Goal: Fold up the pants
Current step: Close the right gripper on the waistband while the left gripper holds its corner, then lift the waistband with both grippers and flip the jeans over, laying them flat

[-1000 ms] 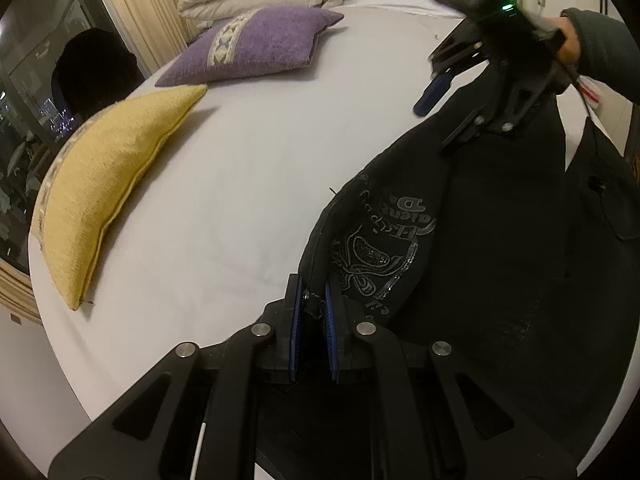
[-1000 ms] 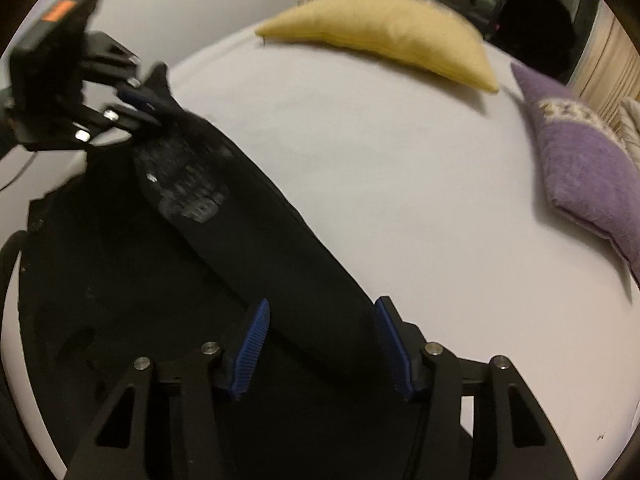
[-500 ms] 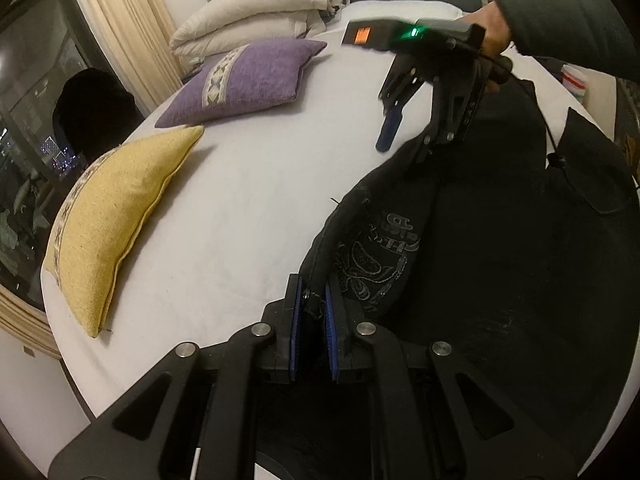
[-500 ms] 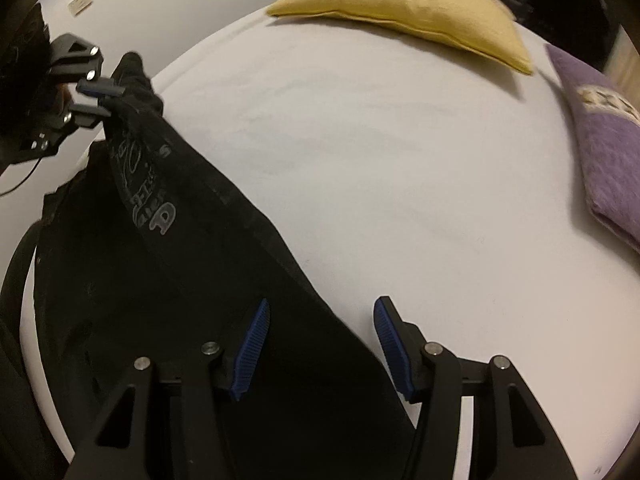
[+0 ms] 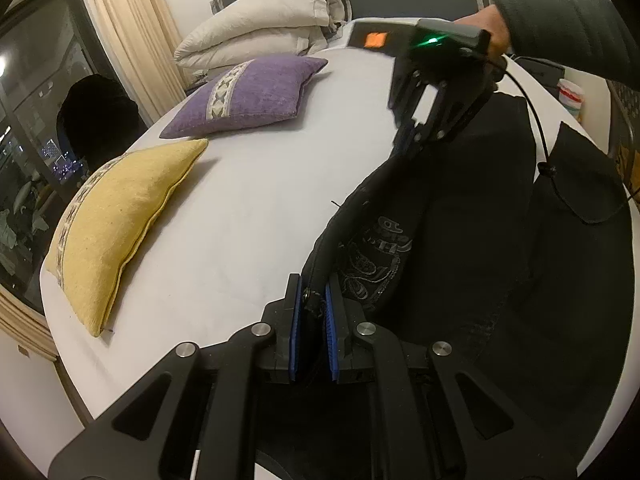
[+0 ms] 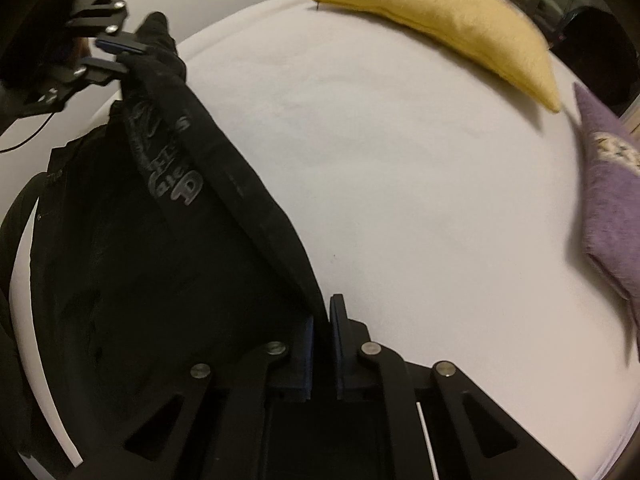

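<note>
Black pants with a grey printed logo lie on a white bed. My left gripper is shut on one corner of their upper edge, the blue pads pinching the cloth. My right gripper is shut on the same edge further along; in the left wrist view it shows at the far end of the raised edge. The pants hang stretched between the two grippers, and the left gripper shows at the upper left of the right wrist view.
A yellow cushion and a purple cushion lie on the left side of the bed, with white pillows stacked behind. A window and curtain stand at the left. A cable trails across the pants.
My right gripper has closed on the pants' edge; it was open over the cloth before. The edge is now lifted and stretched between both grippers.
</note>
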Available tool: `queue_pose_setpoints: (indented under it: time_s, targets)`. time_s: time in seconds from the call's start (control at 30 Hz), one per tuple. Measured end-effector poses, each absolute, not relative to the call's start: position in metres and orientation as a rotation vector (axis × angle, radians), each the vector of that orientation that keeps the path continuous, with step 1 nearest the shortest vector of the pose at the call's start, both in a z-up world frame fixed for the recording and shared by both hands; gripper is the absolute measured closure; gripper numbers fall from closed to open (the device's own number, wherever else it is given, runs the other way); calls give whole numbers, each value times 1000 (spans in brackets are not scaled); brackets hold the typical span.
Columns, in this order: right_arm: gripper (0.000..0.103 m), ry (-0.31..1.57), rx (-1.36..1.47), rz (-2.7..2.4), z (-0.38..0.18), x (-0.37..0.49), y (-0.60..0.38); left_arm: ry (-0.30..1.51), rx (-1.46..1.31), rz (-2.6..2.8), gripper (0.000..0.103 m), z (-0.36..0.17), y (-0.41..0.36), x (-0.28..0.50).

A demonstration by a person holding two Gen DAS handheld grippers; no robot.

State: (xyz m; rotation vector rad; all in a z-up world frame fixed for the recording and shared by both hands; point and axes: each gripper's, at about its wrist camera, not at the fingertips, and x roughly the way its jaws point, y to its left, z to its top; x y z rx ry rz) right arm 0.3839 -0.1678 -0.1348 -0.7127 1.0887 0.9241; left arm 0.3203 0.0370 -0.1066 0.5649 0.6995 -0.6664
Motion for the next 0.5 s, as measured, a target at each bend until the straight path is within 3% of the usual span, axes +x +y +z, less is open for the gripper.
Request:
queue_pose_setpoints:
  time_s: [0.23,0.5]
  targets:
    - [99,999,-657,828,-117,344,-172,682,537,-680,94,-89,37,296]
    - [99,959,-219,707,-107,267,-208,659,541,-734,94,-67,34,242]
